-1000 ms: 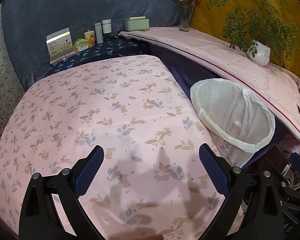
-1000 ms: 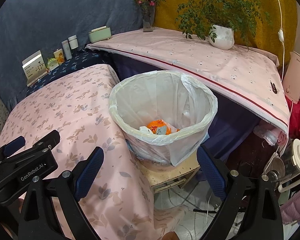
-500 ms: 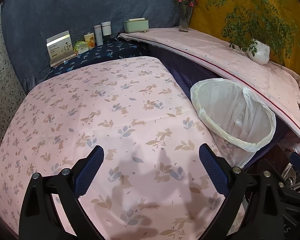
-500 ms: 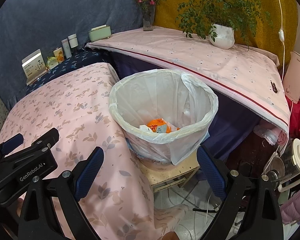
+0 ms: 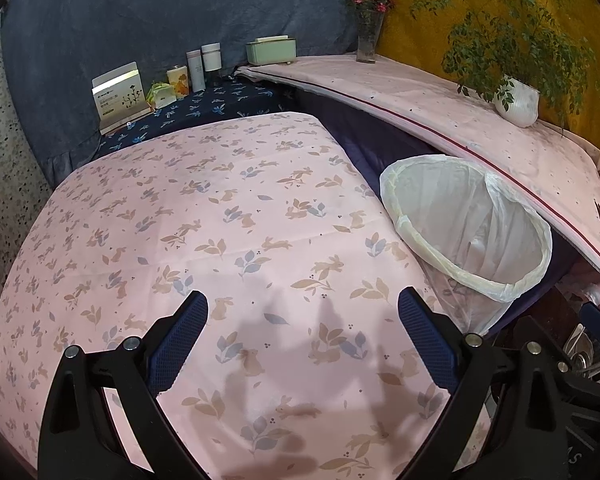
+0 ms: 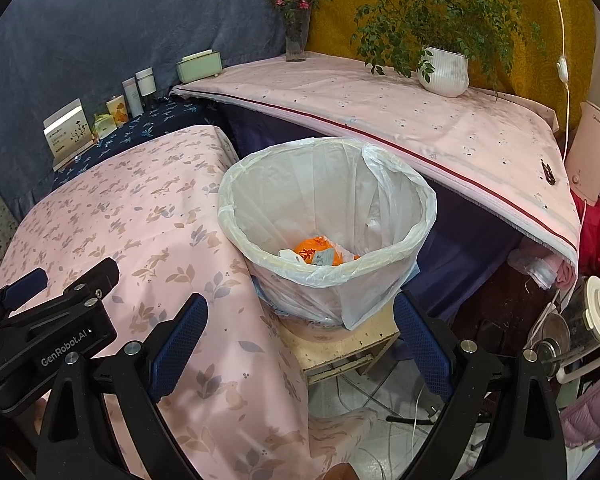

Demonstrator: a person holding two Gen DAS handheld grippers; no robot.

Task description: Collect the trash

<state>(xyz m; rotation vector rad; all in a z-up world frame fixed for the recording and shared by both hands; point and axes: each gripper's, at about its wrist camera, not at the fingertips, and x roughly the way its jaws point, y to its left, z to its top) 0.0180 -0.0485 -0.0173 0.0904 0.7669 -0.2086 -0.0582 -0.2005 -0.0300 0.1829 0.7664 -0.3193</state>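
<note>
A trash bin (image 6: 326, 224) lined with a white plastic bag stands on a wooden stool beside the table; it also shows in the left wrist view (image 5: 466, 230). Orange and white trash (image 6: 316, 252) lies at its bottom. My left gripper (image 5: 302, 330) is open and empty above the pink rabbit-print tablecloth (image 5: 204, 216). My right gripper (image 6: 300, 334) is open and empty, held in front of the bin, near its front rim. The left gripper's body (image 6: 48, 320) shows at the left of the right wrist view.
Bottles, a card stand (image 5: 118, 96) and a green box (image 5: 271, 49) stand at the table's far end. A raised pink shelf (image 6: 400, 120) behind the bin carries a white potted plant (image 6: 444, 70) and a flower vase (image 6: 296, 38). A kettle (image 6: 580, 320) stands at the right.
Both views have shifted slightly, as both grippers drifted a little. The jaws stay open and nothing was picked up or dropped.
</note>
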